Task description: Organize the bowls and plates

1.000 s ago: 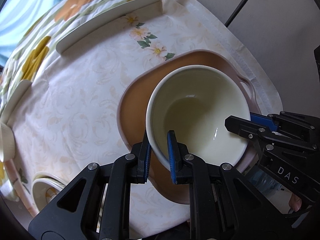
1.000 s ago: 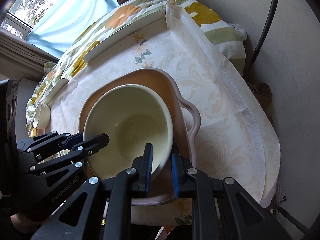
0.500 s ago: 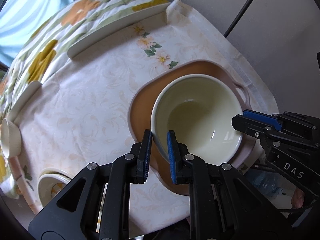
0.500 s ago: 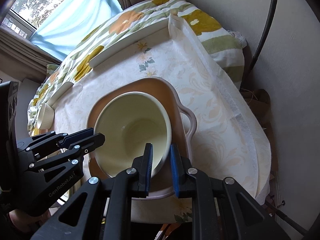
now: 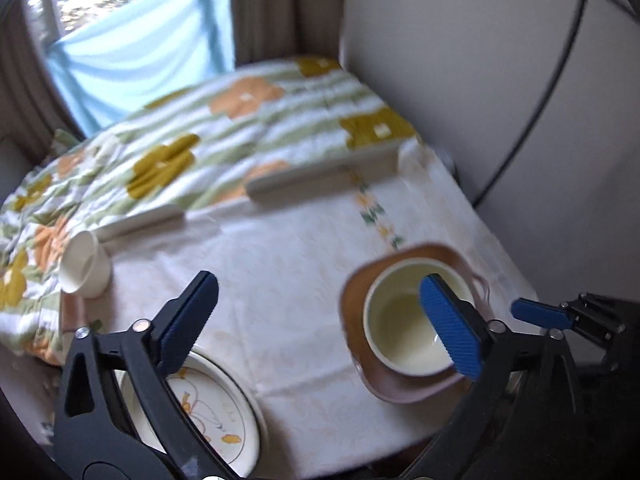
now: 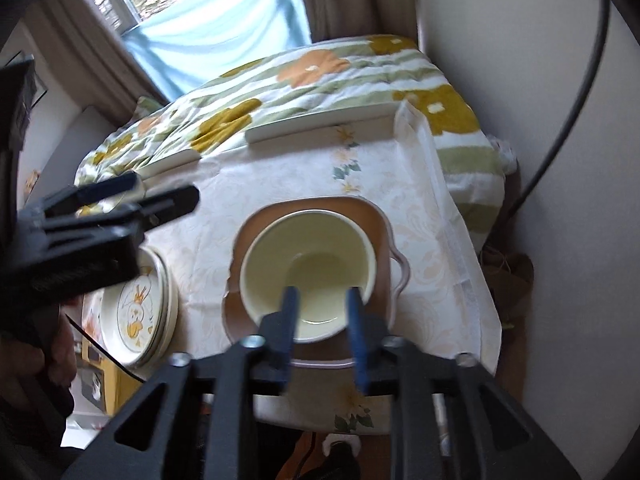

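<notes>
A pale yellow bowl (image 5: pixel 404 332) (image 6: pixel 308 276) sits in a brown square plate with a handle (image 5: pixel 352 308) (image 6: pixel 376 220) near the table's right edge. My left gripper (image 5: pixel 320 320) is wide open and empty, raised above the table left of the bowl. My right gripper (image 6: pixel 322 332) is open and empty, raised just above the bowl's near rim. A stack of white plates with a duck drawing (image 5: pixel 216 416) (image 6: pixel 136 308) lies at the front left. A small white cup (image 5: pixel 84 264) stands at the far left.
The table wears a pale floral cloth (image 5: pixel 288 256) (image 6: pixel 432 248). A flowered quilt (image 5: pixel 192 140) (image 6: pixel 320 80) lies beyond it, under a window. A wall (image 5: pixel 480 80) with a black cable (image 5: pixel 532 120) stands to the right.
Both grippers let go of the bowl's rim, opened and pulled back and up. The bowl stays in the brown plate. The left gripper swung left.
</notes>
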`<action>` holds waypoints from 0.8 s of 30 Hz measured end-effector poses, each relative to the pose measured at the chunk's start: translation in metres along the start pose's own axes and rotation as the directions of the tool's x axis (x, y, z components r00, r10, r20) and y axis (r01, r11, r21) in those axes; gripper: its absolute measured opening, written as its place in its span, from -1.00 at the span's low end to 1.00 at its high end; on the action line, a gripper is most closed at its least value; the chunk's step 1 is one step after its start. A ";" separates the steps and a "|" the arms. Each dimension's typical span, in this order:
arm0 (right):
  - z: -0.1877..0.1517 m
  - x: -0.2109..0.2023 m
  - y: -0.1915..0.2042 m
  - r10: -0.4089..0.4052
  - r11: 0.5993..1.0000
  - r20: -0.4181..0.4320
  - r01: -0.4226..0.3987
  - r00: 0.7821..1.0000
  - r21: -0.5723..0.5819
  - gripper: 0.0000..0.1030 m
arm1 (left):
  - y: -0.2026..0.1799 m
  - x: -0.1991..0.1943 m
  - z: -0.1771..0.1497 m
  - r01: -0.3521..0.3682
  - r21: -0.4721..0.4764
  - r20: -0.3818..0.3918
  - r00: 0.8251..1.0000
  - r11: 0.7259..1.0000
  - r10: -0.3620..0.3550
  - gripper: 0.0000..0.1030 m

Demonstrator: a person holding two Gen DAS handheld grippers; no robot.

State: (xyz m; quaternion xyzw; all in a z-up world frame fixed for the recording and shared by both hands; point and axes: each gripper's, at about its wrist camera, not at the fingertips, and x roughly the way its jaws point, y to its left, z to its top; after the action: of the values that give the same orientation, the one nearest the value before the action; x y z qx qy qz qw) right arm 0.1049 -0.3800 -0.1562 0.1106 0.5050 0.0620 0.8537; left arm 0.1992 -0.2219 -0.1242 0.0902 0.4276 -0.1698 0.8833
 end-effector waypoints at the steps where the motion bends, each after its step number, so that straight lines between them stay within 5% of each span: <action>1: 0.000 -0.001 0.005 0.012 1.000 0.008 -0.011 1.000 -0.022 0.79 | 0.006 -0.005 0.000 -0.003 -0.022 0.016 1.000 1.000 0.004 0.96; 3: 0.000 -0.001 0.014 0.041 0.996 0.022 -0.040 0.999 -0.075 0.94 | 0.021 -0.018 -0.004 -0.046 -0.071 0.038 0.998 0.996 0.049 0.96; 10: 0.017 0.011 0.063 0.157 0.954 -0.004 -0.153 0.988 -0.259 0.94 | 0.088 -0.071 -0.031 -0.216 -0.229 0.055 0.971 0.949 0.234 0.96; 14: 0.039 0.015 0.100 0.230 0.913 -0.006 -0.218 0.973 -0.345 0.94 | 0.140 -0.095 -0.052 -0.283 -0.365 0.016 0.951 0.887 0.309 0.96; 24: 0.121 0.048 0.219 0.337 0.819 -0.036 -0.312 0.941 -0.482 0.94 | 0.271 -0.098 -0.088 -0.269 -0.655 -0.046 0.947 0.706 0.318 0.96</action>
State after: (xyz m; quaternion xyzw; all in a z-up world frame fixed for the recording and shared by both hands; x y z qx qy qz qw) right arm 0.2355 -0.1731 -0.0860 -0.0190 0.4254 0.3269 0.8437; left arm 0.1814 0.0774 -0.0975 -0.1628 0.4085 0.1299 0.8887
